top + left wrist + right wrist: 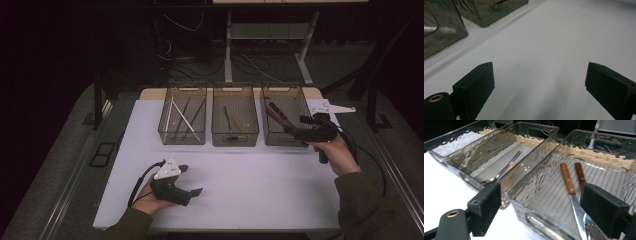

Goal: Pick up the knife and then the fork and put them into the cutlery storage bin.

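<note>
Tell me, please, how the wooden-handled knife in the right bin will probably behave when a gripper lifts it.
The knife looks stiff, a metal blade on a riveted wooden handle. It lies flat, so it should not roll. The shiny blade may slip between the pads; the handle probably grips better.

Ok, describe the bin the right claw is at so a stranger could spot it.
Three clear bins stand in a row at the far edge of the white table. It is the rightmost bin, and unlike its neighbours it holds two wooden-handled utensils.
</note>
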`<state>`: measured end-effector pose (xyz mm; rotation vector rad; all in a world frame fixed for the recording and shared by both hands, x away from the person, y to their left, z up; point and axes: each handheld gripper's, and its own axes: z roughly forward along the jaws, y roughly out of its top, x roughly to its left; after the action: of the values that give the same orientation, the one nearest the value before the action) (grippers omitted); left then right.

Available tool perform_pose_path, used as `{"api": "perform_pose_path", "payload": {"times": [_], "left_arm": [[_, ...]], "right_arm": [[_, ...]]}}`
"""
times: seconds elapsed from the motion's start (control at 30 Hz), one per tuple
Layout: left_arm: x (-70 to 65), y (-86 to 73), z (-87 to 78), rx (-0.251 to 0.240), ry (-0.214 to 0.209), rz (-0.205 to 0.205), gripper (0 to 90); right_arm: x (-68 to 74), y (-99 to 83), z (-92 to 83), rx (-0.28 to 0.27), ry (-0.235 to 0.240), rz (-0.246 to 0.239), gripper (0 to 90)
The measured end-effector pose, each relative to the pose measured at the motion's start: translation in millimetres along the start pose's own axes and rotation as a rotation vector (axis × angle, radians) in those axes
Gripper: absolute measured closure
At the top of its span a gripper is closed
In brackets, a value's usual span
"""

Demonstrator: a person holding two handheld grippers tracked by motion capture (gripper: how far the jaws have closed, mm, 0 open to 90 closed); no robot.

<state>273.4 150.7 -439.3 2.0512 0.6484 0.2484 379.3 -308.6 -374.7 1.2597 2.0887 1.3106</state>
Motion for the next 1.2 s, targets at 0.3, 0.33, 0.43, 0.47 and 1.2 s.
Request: {"api": "perform_pose_path", "payload": {"times": [0.3,0.33,0.43,0.47,1.2], "left_arm": [[-0.7,-0.1,0.7,0.007,0.002,0.006,7.3],[-0.5,0.0,0.5,0.009,0.002,0.007,7.3],[0.0,0.0,0.0,0.011,0.002,0.010,7.3],[-0.1,0.0,0.0,0.012,0.003,0.011,7.3],[-1.8,0.0,0.0,0.011,0.006,0.012,7.3]], "right_arm": [[21.3,-21.5,-8.5,0.010,0.043,-0.044,17.7],[23.4,-24.7,-9.5,0.008,0.054,-0.039,17.7],[30.0,-34.3,-11.6,0.014,0.071,-0.060,17.7],[31.9,-37.1,-12.4,0.011,0.076,-0.060,17.7],[61.5,-94.3,-30.5,0.011,0.159,-0.103,17.7]]}}
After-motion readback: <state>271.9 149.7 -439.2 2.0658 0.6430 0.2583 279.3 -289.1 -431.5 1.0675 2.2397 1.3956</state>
